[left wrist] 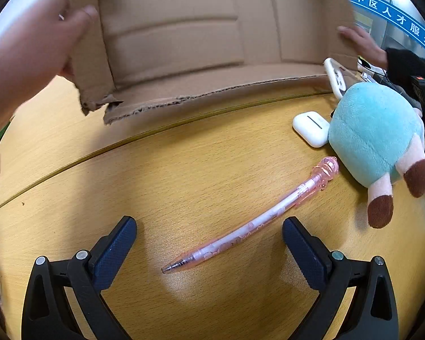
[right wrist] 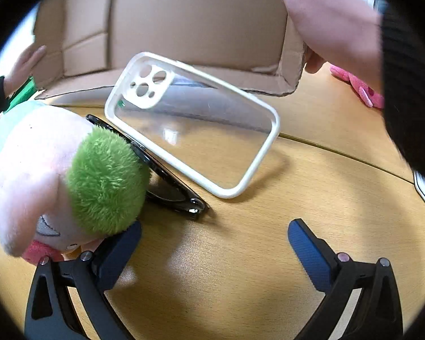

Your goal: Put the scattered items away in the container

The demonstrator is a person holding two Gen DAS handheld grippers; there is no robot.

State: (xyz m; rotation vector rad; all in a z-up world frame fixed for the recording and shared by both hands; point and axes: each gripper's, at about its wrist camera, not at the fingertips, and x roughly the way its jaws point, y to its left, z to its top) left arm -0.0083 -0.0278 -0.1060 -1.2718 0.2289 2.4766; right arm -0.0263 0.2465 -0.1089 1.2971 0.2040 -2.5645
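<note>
wooden tabletop (left wrist: 184, 170) under both my tongs. my left gripper (left wrist: 209, 243) is spread wide, holding nothing, straddling the pink pen (left wrist: 249, 223); i'd drop low and close across its barrel. my right gripper (right wrist: 215, 243) gapes empty too, its left finger brushing the plush toy (right wrist: 70, 170). beyond lie the phone case (right wrist: 195, 130) propped on sunglasses (right wrist: 178, 195), then the cardboard box (left wrist: 184, 42), steadied by bare hands.

Blue banner (left wrist: 393, 14), white characters: 中区人才服务, cut at both ends. Nothing else readable.
</note>
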